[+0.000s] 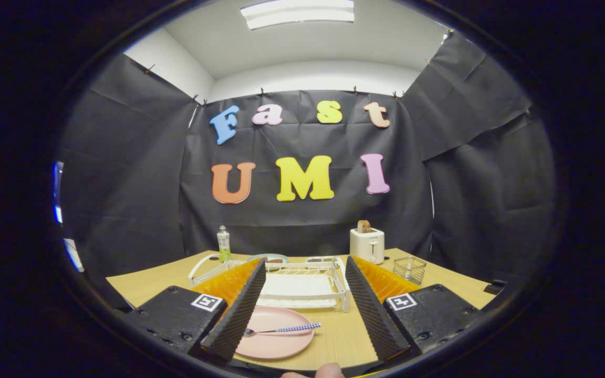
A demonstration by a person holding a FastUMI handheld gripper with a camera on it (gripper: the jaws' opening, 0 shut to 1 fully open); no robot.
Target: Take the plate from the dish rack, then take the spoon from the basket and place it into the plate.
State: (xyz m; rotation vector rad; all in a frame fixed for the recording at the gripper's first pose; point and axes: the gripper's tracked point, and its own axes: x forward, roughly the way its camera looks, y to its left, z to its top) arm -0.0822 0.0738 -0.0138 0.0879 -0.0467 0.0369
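Tongs (pixel 302 302) spread wide, ridged fingers gripping nothing, above a round pink plate (pixel 273 340) (smooth, shallow) on the wooden tabletop (pixel 342 336). Checker-handled spoon (pixel 281 330) lies in it. White wire dish rack (pixel 302 283) stands beyond, with a toaster (pixel 367 244) and what looks like a mesh basket (pixel 409 269) behind.

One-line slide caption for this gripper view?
Open gripper above the pink plate holding the spoon, with the white dish rack beyond on the wooden table.

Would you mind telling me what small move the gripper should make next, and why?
Probably just ease back and stop. The spoon already lies on the pink plate, which sits on the table in front of the dish rack. The gripper has its jaws open and holds nothing.
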